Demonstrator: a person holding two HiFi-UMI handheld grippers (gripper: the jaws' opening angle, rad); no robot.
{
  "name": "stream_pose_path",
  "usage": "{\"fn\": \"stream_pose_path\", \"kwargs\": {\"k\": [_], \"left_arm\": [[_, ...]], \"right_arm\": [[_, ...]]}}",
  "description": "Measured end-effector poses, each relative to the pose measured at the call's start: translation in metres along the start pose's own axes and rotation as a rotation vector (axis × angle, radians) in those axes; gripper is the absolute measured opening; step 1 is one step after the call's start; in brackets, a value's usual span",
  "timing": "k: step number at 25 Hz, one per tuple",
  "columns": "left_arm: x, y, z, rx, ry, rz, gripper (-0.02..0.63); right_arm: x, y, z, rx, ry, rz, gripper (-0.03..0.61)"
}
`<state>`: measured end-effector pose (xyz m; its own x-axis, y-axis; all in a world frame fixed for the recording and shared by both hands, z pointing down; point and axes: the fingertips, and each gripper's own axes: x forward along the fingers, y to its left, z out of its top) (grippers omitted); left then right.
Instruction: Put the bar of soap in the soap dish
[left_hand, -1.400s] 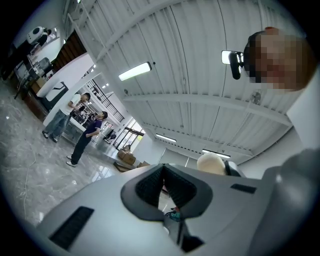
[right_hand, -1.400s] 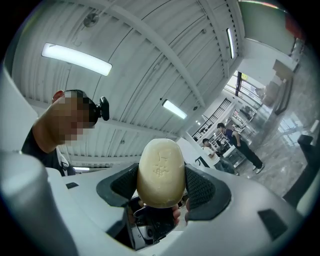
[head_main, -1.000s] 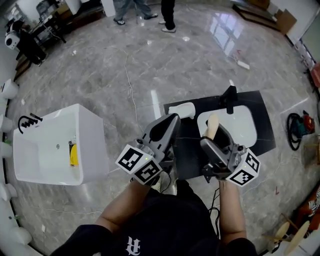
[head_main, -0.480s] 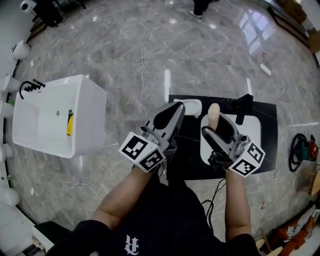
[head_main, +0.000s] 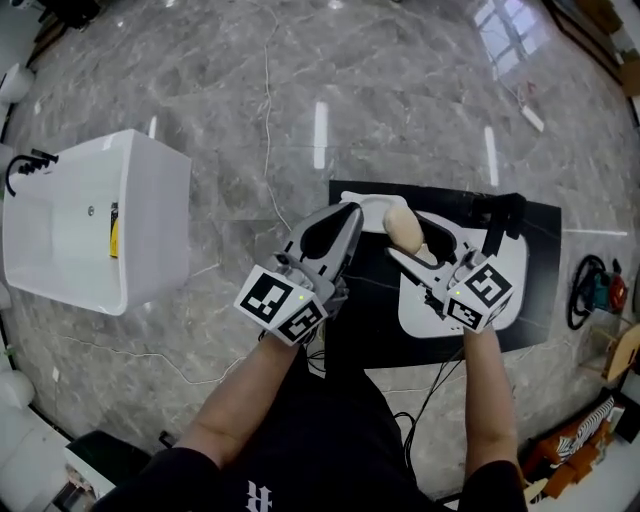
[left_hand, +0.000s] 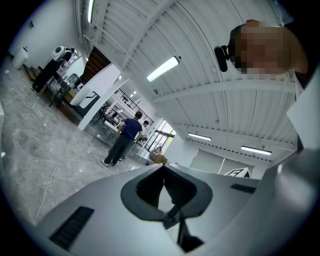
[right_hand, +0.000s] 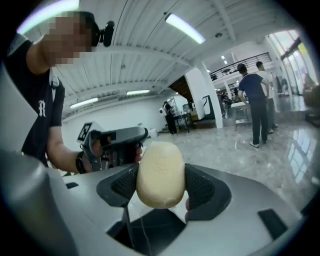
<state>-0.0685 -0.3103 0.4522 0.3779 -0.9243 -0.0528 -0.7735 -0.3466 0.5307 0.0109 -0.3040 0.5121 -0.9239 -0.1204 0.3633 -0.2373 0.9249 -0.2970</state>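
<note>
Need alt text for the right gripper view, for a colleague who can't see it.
The right gripper is shut on a pale yellow oval bar of soap, whose rounded end sticks out past the dark pads. Behind it the person's other hand holds the left gripper; two people stand far off on a grey marble floor.

Both bare forearms reach forward, the left forearm (head_main: 235, 395) angled inward and the right forearm (head_main: 487, 400) running almost straight ahead. The left gripper (head_main: 347, 212) points forward and slightly right, its jaws closed tip to tip with nothing between them, its marker cube (head_main: 282, 305) behind the jaws at the hand. The right gripper (head_main: 412, 243) turns its jaws inward toward the left gripper's tips. Its ribbed pads (right_hand: 202, 187) clamp the bar of soap (right_hand: 160, 175) from both sides, the bar standing out beyond the jaw tips.
</note>
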Motion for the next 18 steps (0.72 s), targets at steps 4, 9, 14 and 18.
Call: {"fn": "stream_pose_path", "kwargs": {"k": [4,9,14,18], "left_arm": [[0.001,0.021,-0.02,-0.023,0.016,0.023,0.008],[-0.002,0.038,-0.04,-0.061,0.027,0.055,0.008],[-0.002,0.047,-0.057,-0.097,0.036,0.074,0.008],[-0.002,0.057,-0.061,-0.106,0.042,0.079,0.008]], "right_arm": [[0.023,-0.023,-0.032,-0.214,0.232,-0.018,0.278],[0.042,-0.037,-0.074,-0.443,0.511,0.023,0.278],[0.056,-0.055,-0.103,-0.573,0.679,0.044,0.278],[0.065,-0.062,-0.112,-0.647,0.786,0.083,0.278]]}}
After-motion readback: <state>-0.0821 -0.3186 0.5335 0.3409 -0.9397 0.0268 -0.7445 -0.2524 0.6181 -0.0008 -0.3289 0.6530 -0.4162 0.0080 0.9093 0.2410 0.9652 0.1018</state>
